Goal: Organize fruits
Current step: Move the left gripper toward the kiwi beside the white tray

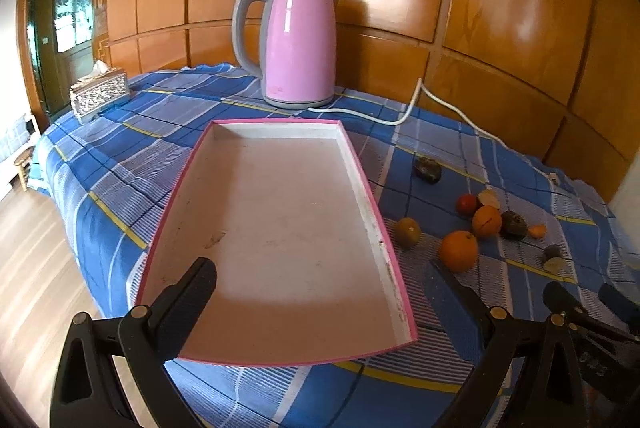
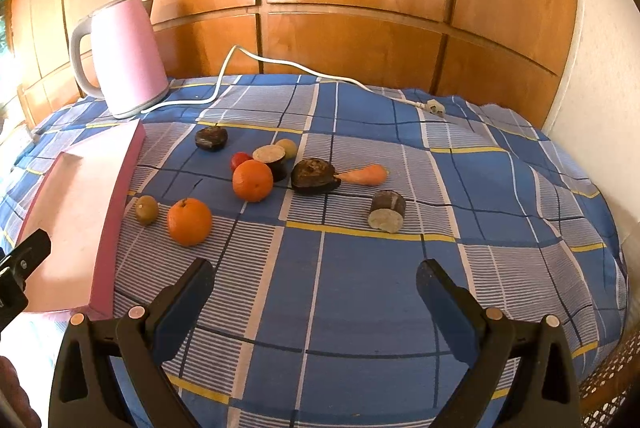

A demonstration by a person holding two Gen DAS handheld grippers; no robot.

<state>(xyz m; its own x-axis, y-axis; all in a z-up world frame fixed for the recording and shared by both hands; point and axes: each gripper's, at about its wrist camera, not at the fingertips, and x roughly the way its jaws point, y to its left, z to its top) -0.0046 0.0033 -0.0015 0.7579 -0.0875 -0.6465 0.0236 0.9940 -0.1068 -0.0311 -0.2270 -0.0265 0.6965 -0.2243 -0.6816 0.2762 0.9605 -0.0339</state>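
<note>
Oranges (image 2: 253, 180) x2 | kiwi (image 2: 146, 209) x1 | tray (image 1: 280, 131) x1 | kettle (image 1: 298, 43) x1

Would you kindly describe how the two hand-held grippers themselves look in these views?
Both look alike. The left hand-held gripper and the right hand-held gripper each have a black plastic frame with triangular cut-outs, round brass-coloured pins at the joints, and two wedge-shaped fingers faced with dark blue pads. No cables or sleeves show.

No legible text, label, brand, number or sign appears in either wrist view; faint markings on the pink kettle (image 1: 298, 43) near its base are too blurred to read.
</note>
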